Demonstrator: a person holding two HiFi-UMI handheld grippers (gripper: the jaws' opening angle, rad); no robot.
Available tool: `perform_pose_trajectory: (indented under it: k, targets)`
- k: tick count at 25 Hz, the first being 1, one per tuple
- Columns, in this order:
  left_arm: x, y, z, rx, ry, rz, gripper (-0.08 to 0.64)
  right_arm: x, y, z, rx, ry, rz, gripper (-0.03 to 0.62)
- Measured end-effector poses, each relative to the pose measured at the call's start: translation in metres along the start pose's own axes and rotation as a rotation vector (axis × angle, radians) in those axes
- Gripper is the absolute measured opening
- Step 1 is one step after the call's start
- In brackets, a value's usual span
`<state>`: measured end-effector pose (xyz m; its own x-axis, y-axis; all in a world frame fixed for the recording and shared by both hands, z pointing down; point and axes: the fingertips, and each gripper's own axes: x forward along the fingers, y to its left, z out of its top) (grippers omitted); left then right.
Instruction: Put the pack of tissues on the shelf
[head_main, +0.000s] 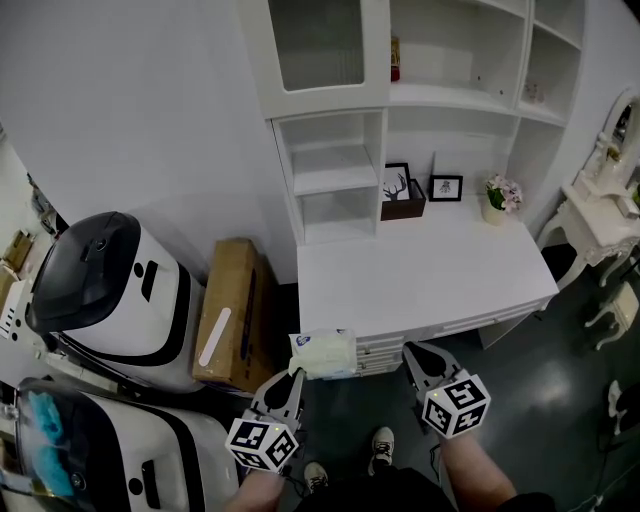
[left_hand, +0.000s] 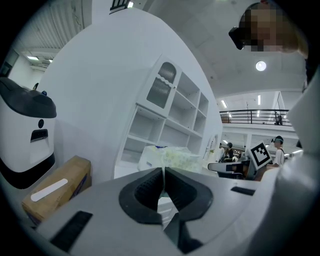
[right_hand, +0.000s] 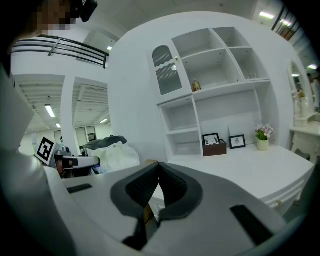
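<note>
Head view steeply down; gripper views low, near-level; all share shelf unit (head_main: 384, 160).

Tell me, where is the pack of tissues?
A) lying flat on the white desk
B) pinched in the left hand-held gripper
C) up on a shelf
B: the pack of tissues sticks out from the tips of the left hand-held gripper, short of the desk.

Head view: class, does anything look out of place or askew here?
Only the pack of tissues: it hangs in the air before the desk, pinched in the left tool, not on the shelf. Nothing looks spilled.
</note>
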<state>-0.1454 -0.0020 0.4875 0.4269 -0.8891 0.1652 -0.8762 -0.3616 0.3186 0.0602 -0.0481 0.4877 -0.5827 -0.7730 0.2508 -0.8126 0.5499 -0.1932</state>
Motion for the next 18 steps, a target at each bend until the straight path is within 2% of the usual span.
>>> perform_pose_trajectory:
  k: [18]
  targets:
    - [0.049,-0.005,-0.002,0.001,0.002,0.078,0.015,0.04,-0.054,0.002,0.01,0.032,0.081,0.003]
